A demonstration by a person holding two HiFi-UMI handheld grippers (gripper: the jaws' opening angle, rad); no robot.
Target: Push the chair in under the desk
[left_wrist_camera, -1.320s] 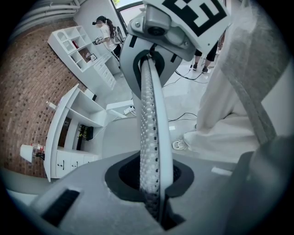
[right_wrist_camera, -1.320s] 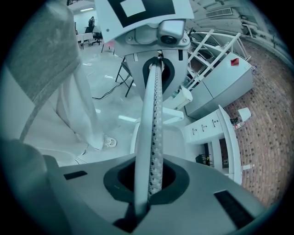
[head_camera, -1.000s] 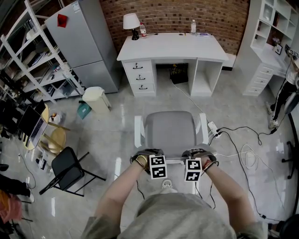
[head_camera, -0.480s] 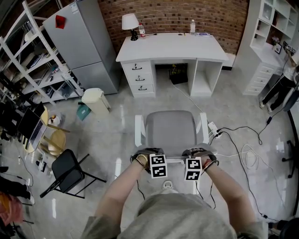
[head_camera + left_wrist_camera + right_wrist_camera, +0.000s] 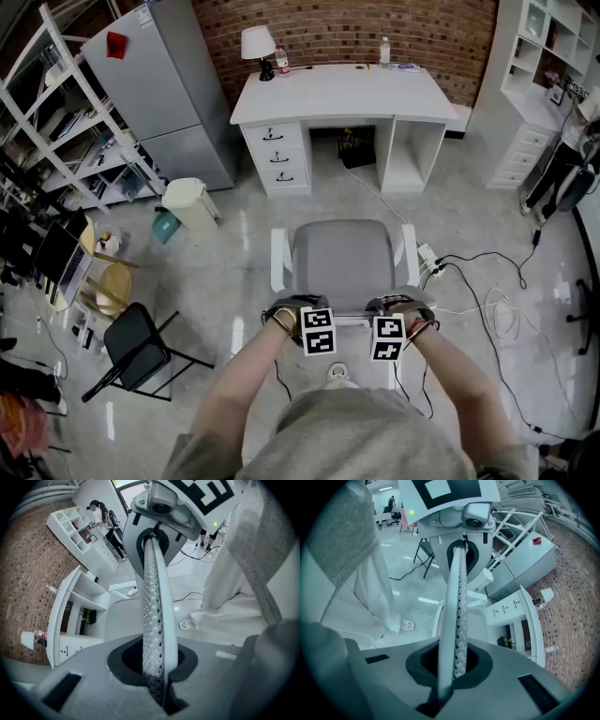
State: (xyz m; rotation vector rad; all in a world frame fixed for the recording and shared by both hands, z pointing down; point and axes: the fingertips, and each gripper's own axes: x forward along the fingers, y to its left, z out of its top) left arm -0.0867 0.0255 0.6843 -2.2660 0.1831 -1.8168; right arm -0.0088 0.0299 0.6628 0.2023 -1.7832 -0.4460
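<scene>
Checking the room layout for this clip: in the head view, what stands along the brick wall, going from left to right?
Grey refrigerator → table lamp → small bottle beside it → clear bottle → white shelf unit. The lamp and both bottles stand on the white desk.

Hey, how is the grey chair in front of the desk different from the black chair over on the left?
The grey chair has a wide padded seat and white armrests; the black chair looks smaller, with thin dark legs and no armrests. The grey chair stands mid-floor facing the white desk; the black chair stands off to the side near the shelving rack, angled away from the desk. Both stand upright on the shiny floor with nobody sitting in them.
</scene>
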